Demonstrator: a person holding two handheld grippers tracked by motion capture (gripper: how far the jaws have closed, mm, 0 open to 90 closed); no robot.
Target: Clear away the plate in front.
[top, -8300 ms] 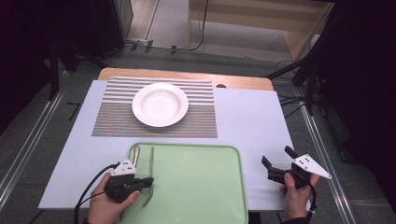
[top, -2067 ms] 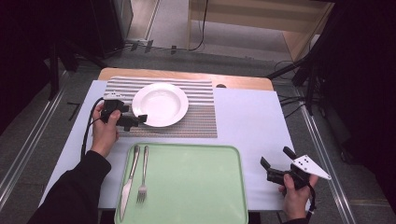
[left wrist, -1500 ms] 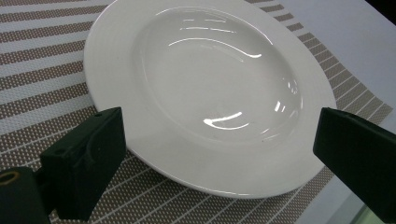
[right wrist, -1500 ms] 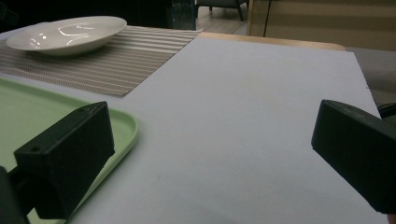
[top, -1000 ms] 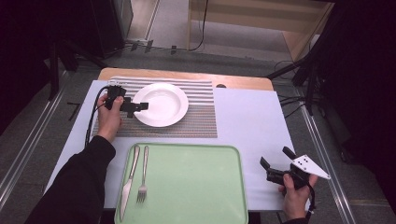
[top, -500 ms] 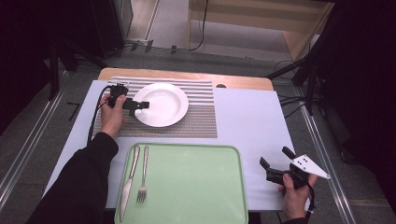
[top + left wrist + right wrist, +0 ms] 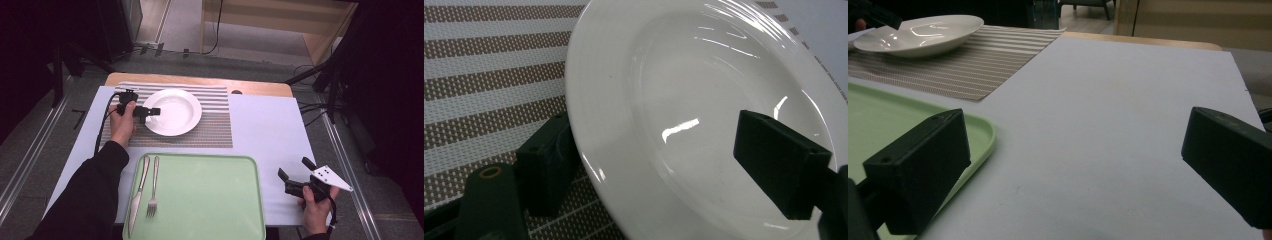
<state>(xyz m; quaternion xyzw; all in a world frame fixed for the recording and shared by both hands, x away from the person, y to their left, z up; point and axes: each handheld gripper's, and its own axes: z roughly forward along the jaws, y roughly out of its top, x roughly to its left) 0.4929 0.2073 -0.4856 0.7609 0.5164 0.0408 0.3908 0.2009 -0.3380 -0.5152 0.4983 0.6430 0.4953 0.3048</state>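
Jaws of the left gripper (image 7: 152,111) have just been closing astride the plate (image 7: 172,111) rim, not yet pinching, seemingly to lift it.

This looks like a lab or recording studio dressed up as a dining spot rather than a real home. The worktop (image 7: 270,125) is a small wooden table covered by a pale sheet, standing on grey carpet tiles with metal rails (image 7: 30,150) running along the floor on both sides. Black stands (image 7: 60,65) and dark curtains close in at the left and right edges, and cables (image 7: 217,30) trail across the floor beyond the far edge. The table setting — a striped placemat (image 7: 220,125), a white plate (image 7: 172,111), a green tray (image 7: 205,200) at the near edge with a knife (image 7: 137,192) and fork (image 7: 153,187) — is staged, not lived-in.
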